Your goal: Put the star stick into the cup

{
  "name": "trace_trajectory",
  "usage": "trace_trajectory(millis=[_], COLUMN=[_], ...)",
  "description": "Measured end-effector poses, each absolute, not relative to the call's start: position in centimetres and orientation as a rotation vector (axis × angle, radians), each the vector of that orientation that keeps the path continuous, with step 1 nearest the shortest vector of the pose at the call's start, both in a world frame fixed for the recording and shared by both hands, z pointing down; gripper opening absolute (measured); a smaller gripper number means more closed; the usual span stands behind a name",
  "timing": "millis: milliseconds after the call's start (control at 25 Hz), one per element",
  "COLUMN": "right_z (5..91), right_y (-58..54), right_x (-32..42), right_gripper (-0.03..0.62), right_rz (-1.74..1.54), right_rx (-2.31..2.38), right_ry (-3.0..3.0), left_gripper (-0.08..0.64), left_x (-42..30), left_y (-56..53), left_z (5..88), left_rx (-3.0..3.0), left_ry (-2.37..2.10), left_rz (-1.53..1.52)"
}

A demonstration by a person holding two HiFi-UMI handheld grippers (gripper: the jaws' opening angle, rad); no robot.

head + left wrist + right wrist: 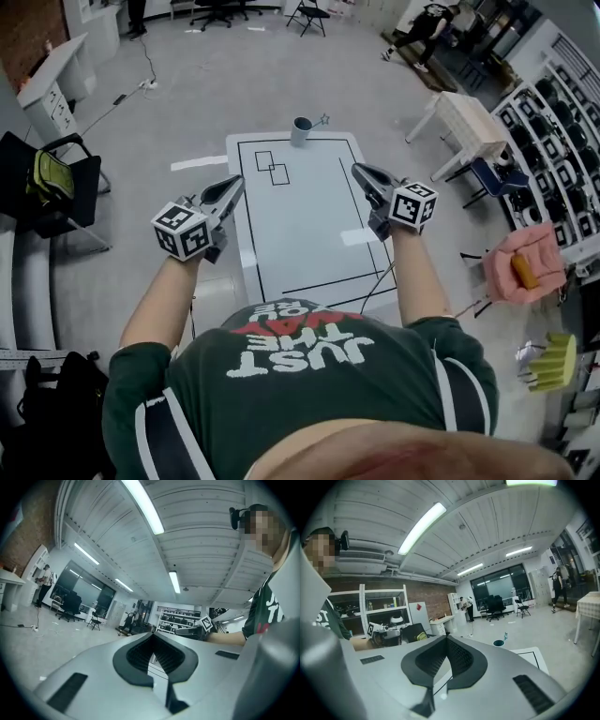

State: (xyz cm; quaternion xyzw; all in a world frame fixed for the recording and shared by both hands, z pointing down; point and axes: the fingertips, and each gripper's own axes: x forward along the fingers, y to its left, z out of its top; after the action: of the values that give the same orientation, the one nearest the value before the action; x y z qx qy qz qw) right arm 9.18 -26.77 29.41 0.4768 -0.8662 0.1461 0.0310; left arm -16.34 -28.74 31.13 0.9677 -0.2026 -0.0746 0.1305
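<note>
A grey cup [301, 130] stands at the far edge of the white table [309, 234], and the star stick [323, 120] leans out of it with its star above the rim. In the right gripper view the cup [498, 643] and the star stick [505, 634] show small and far off. My left gripper [239, 181] hangs over the table's left edge, shut and empty. My right gripper [356, 169] is over the right side, also shut with nothing in it. In their own views the left gripper [152, 637] and right gripper [446, 639] have their tips meeting.
Black tape lines and two small rectangles [272, 167] mark the tabletop. A black chair with a yellow-green bag [52, 178] stands to the left. A white side table [473, 122] and a pink seat [525, 262] stand to the right, with shelving behind.
</note>
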Motion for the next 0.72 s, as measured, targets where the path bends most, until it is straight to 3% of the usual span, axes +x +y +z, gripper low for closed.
trace_trajectory(millis=[360, 720], right_z=[30.8, 33.6], right_y=[-18.0, -11.3], right_x=[16.2, 16.5], right_gripper=[0.034, 0.034], right_rz=[0.466, 0.422], right_rx=[1.223, 0.973], right_ry=[-2.807, -2.856], left_gripper=[0.009, 0.009], left_x=[-8.0, -2.9], left_y=[-18.7, -10.5], left_z=[31.7, 34.5], left_rx=[2.735, 2.694], left_ry=[-0.790, -0.870], left_rz=[-0.206, -0.143])
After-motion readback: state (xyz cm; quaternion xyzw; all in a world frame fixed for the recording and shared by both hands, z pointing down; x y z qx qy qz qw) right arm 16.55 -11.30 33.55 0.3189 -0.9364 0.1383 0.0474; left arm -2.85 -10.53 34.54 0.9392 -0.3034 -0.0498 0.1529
